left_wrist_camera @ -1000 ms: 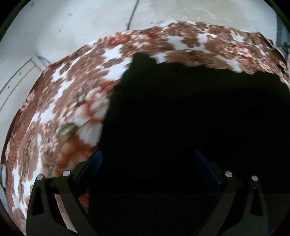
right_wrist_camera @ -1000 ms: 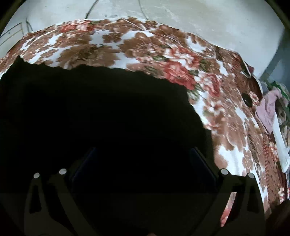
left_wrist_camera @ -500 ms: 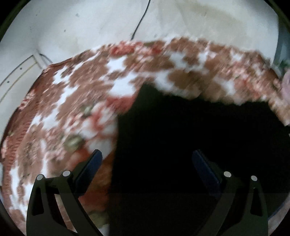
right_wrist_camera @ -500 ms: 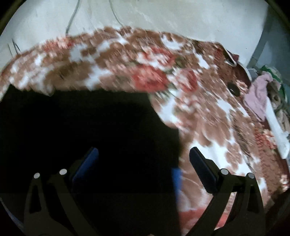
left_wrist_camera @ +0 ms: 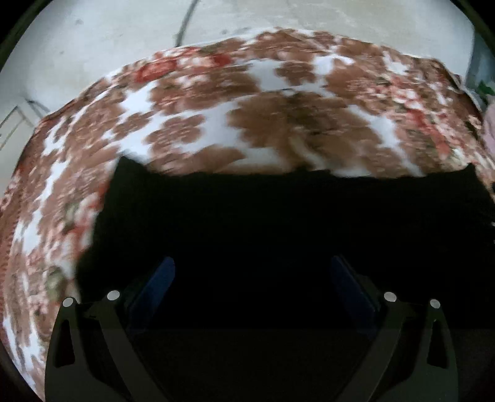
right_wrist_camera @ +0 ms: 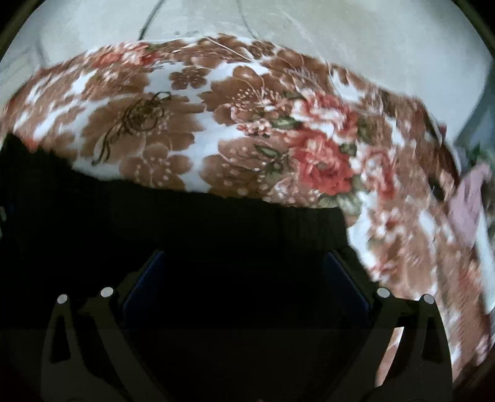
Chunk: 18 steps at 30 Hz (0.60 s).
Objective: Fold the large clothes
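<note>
A large black garment (left_wrist_camera: 278, 222) lies spread on a floral blanket (left_wrist_camera: 278, 123); its far edge runs straight across the middle of the left wrist view. My left gripper (left_wrist_camera: 251, 266) hangs over it, open, blue pads apart, nothing visible between them. In the right wrist view the same black garment (right_wrist_camera: 185, 222) fills the lower left, with its right corner near the right finger. My right gripper (right_wrist_camera: 244, 258) is open over the cloth too. The dark fabric hides whether the fingertips touch it.
The floral blanket (right_wrist_camera: 247, 123) extends well beyond the garment to a pale wall (left_wrist_camera: 92, 46) with a cable (left_wrist_camera: 185, 21) on it. A pink cloth (right_wrist_camera: 467, 210) and other laundry lie at the blanket's right edge.
Both views swung outward toward the garment's side edges, then back over it. The garment's far edge now sits lower in both views, with more blanket showing beyond. Both grippers stayed open.
</note>
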Each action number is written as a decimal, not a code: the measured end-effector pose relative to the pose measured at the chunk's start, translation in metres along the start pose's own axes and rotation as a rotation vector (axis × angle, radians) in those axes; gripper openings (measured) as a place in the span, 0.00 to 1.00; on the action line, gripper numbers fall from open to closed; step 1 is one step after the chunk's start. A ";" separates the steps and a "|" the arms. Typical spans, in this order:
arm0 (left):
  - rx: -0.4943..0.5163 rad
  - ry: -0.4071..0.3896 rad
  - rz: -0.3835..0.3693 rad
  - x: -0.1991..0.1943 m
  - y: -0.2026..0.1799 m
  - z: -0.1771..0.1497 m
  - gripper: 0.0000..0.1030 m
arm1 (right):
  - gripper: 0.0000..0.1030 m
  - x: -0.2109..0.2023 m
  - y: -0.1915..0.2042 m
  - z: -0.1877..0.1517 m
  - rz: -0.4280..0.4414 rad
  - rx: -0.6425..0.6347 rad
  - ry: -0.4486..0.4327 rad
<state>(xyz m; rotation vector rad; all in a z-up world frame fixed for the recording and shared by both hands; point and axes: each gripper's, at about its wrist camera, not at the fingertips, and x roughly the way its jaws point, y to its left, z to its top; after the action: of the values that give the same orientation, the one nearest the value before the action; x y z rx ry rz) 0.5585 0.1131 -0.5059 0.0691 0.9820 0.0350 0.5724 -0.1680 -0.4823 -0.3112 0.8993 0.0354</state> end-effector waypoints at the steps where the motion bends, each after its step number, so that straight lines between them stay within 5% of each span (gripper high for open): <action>1: -0.004 0.002 0.022 0.001 0.011 -0.003 0.96 | 0.95 -0.001 -0.003 -0.004 -0.013 -0.018 -0.010; 6: 0.093 -0.002 0.032 -0.001 0.029 -0.016 0.96 | 0.95 0.007 -0.038 -0.024 -0.027 0.013 0.007; 12: 0.067 -0.052 0.001 -0.028 0.030 -0.012 0.94 | 0.95 0.007 -0.050 -0.024 -0.008 0.098 0.055; 18: -0.270 -0.161 -0.115 -0.119 0.067 -0.073 0.95 | 0.95 -0.032 -0.041 -0.023 0.050 0.168 0.039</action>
<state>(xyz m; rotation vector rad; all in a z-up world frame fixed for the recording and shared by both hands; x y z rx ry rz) 0.4321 0.1760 -0.4425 -0.2289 0.8113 0.0554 0.5414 -0.2107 -0.4611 -0.1328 0.9426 -0.0002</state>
